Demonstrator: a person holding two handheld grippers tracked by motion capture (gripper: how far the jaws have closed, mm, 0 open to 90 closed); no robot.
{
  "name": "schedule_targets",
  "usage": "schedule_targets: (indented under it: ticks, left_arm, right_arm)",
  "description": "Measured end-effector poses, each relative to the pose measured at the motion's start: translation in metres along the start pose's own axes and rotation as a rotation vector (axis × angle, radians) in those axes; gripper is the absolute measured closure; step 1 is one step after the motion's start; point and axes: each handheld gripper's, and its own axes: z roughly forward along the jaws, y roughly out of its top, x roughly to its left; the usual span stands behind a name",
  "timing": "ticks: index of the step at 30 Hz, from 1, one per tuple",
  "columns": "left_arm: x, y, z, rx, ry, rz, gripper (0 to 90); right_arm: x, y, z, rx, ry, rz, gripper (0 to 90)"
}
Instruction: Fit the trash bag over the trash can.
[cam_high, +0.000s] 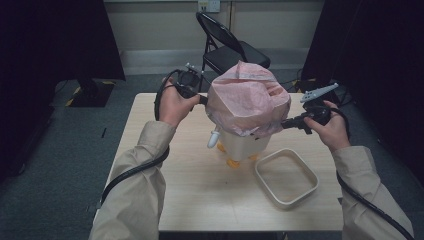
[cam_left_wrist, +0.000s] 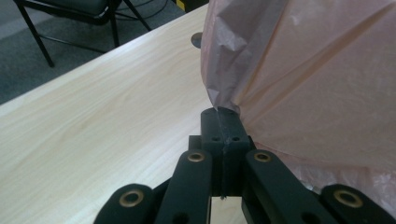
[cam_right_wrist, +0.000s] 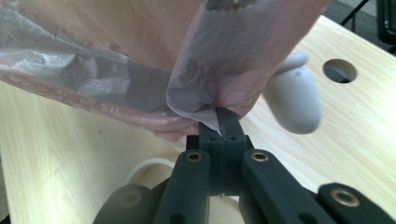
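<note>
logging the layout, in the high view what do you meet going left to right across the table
left gripper → pink plastic bag, draped over a white toy → right gripper; the cream tray overlaps these, so left out

The pink plastic bag (cam_high: 247, 100) covers the top of the white bin (cam_high: 245, 144) near the desk's (cam_high: 200, 200) middle, so its opening is hidden. In the right gripper view, a white knob (cam_right_wrist: 292, 95) is blurred.

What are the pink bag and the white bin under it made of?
The pink bag looks like thin translucent plastic film: crinkled, light showing through. The white bin looks like smooth, matte hard plastic, though mostly covered. Both grippers are shut on the bag.
</note>
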Motion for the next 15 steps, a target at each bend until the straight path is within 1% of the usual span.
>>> schedule_targets:
  ticks: [1,2,3,4,5,6,7,9,10,11,12,13,14,15]
  left_arm:
    - [0.000,0.000,0.000,0.000,0.000,0.000,90.0]
    - [-0.002,-0.001,0.000,0.016,0.010,0.007,90.0]
    - [-0.002,-0.001,0.000,0.016,0.010,0.007,90.0]
    - [-0.002,-0.004,0.001,0.033,0.012,0.008,90.0]
    - [-0.001,-0.005,0.001,0.024,0.003,0.002,90.0]
    - [-0.001,-0.006,0.000,0.026,-0.002,-0.005,90.0]
    - [-0.001,-0.007,-0.001,0.027,0.006,-0.010,90.0]
    - [-0.001,-0.009,-0.003,0.020,0.003,-0.002,90.0]
    - [-0.001,-0.009,-0.003,0.020,0.003,-0.002,90.0]
    - [-0.002,-0.010,-0.006,0.018,0.016,-0.006,90.0]
    - [-0.001,-0.011,-0.006,0.024,0.005,-0.016,90.0]
    - [-0.001,-0.011,-0.006,0.024,0.005,-0.016,90.0]
    - [0.001,-0.013,-0.006,0.025,0.006,-0.025,90.0]
    - [0.002,-0.014,-0.005,0.038,-0.004,-0.044,90.0]
  right_arm:
    - [0.000,-0.001,0.000,0.000,-0.002,0.002,90.0]
    - [0.000,-0.003,0.000,-0.001,-0.009,0.004,90.0]
    - [0.000,-0.003,0.000,-0.001,-0.009,0.004,90.0]
    - [0.001,-0.006,0.001,0.010,-0.009,0.014,90.0]
    - [0.001,-0.008,0.001,0.015,-0.010,0.012,90.0]
    - [0.002,-0.009,0.001,0.014,-0.006,0.016,90.0]
    - [0.003,-0.010,0.000,0.005,-0.023,0.011,90.0]
    - [0.006,-0.012,-0.002,0.002,-0.026,-0.003,90.0]
    - [0.006,-0.013,-0.003,0.002,-0.037,0.002,90.0]
    - [0.007,-0.013,-0.005,0.002,-0.035,0.005,90.0]
    - [0.007,-0.013,-0.007,0.001,-0.039,0.004,90.0]
    - [0.007,-0.013,-0.007,0.001,-0.039,0.004,90.0]
    - [0.008,-0.013,-0.012,-0.010,-0.063,0.021,90.0]
    - [0.008,-0.013,-0.012,-0.010,-0.063,0.021,90.0]
